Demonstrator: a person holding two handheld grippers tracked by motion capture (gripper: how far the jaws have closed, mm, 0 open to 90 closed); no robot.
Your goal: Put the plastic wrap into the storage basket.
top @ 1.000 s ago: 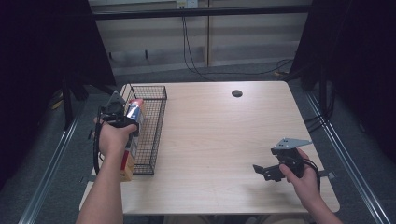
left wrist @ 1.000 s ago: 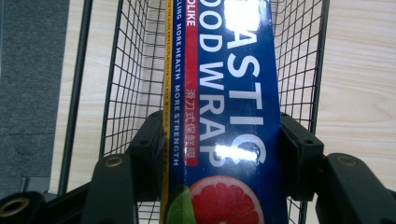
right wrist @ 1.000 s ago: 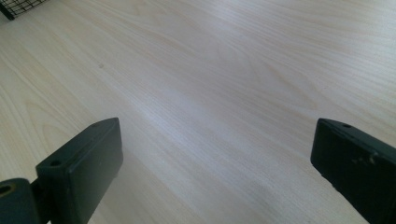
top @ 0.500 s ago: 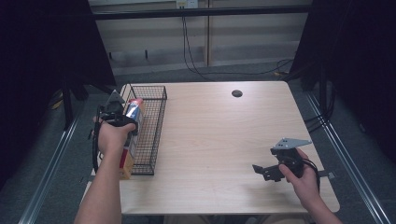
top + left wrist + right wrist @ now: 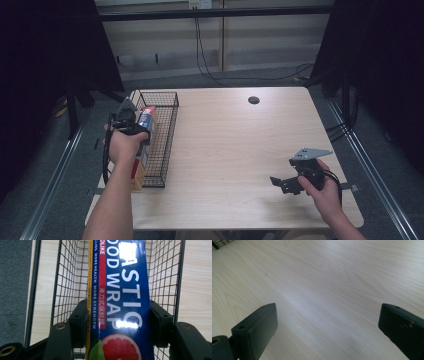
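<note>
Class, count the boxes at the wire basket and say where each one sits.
2: a blue plastic wrap box clamped by the left gripper over the wire basket; a yellow box below the hand. Others may be hidden.

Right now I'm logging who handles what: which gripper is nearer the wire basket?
Left. The left gripper is at the wire basket, shut on the plastic wrap box over it; the right gripper sits far across the table, open.

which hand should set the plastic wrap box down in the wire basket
Left. The left gripper already clamps the plastic wrap box over the wire basket; the right gripper is open, far across the table.
</note>
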